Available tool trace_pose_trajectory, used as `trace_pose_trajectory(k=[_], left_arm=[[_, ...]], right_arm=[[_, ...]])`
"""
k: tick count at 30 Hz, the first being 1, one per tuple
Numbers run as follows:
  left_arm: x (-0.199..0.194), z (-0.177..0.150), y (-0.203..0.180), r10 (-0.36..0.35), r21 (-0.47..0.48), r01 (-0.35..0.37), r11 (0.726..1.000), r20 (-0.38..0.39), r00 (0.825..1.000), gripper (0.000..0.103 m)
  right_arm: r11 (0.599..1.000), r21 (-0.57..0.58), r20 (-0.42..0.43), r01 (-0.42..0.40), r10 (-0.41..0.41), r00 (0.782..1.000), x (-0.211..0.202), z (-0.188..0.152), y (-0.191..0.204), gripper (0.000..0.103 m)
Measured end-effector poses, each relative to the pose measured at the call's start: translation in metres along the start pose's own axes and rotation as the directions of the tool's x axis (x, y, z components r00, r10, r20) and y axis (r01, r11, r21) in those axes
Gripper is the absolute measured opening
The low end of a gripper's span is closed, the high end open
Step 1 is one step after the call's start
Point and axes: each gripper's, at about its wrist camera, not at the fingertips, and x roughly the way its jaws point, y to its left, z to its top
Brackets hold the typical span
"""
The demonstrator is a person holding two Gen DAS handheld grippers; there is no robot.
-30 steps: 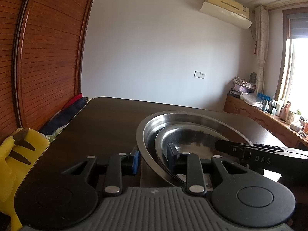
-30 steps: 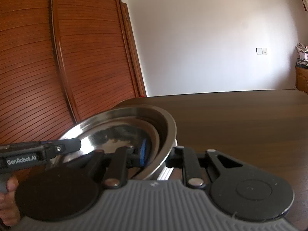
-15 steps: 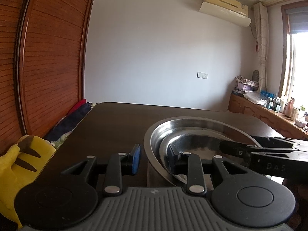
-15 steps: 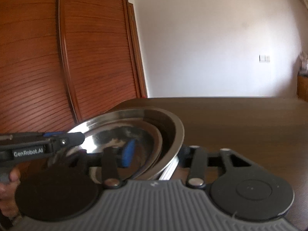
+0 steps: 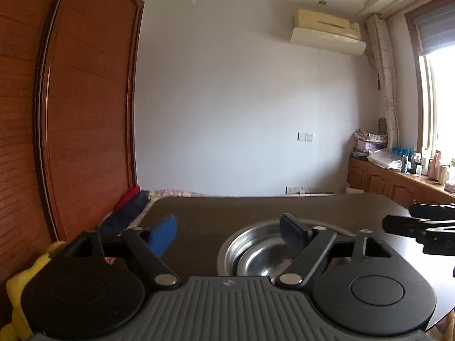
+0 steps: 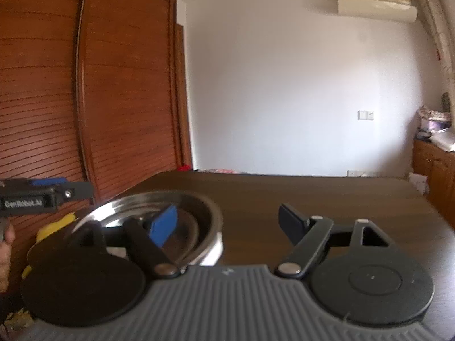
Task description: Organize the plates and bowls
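Observation:
A large steel bowl (image 5: 233,244) sits on the dark table (image 5: 227,210) with a smaller steel bowl (image 5: 256,258) nested inside it. My left gripper (image 5: 227,233) is open wide above the bowl's left rim, holding nothing. My right gripper (image 6: 227,221) is open wide above the right rim of the large bowl (image 6: 204,218), holding nothing. The left gripper's body shows at the left edge of the right wrist view (image 6: 42,196); the right gripper's body shows at the right edge of the left wrist view (image 5: 421,224).
A wooden wardrobe (image 6: 113,99) stands left of the table. A yellow soft toy (image 5: 17,298) and folded clothes (image 5: 128,210) lie beside the table's left edge. A wooden counter (image 5: 398,182) with bottles runs under the window at the right.
Both grippers opened from the large bowl's rim and lifted up and back. The nested bowls now rest on the table.

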Motion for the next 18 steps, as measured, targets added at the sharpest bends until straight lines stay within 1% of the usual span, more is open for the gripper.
trace_pose_trajectory(k=[3,5,8,11,14,18], left_arm=[[-0.008,0.006,-0.008,-0.012,0.007,0.011,1.000,0.024,1.000,0.103],[-0.015,0.009,-0.015,-0.018,0.014,0.017,1.000,0.038,0.999,0.103],[-0.026,0.013,-0.024,-0.020,0.018,0.019,1.000,0.048,0.999,0.103],[-0.035,0.014,-0.035,-0.002,0.052,-0.001,0.999,0.058,0.998,0.103],[-0.044,0.013,-0.042,0.017,0.058,-0.021,0.998,0.057,0.998,0.103],[-0.053,0.008,-0.047,-0.015,0.050,0.013,0.999,0.049,0.999,0.103]], right_arm=[[1.000,0.018,0.021,0.014,-0.015,1.000,-0.014,0.006,-0.007,0.085],[1.000,0.010,0.042,0.026,-0.026,0.999,-0.025,0.009,-0.009,0.096],[0.998,-0.004,0.082,0.065,-0.064,0.995,-0.041,0.013,-0.012,0.103],[0.997,0.002,0.091,0.079,-0.078,0.993,-0.054,0.017,-0.016,0.103],[0.995,0.002,0.104,0.103,-0.103,0.989,-0.065,0.019,-0.017,0.103],[0.986,-0.013,0.111,0.163,-0.161,0.981,-0.077,0.015,-0.014,0.103]])
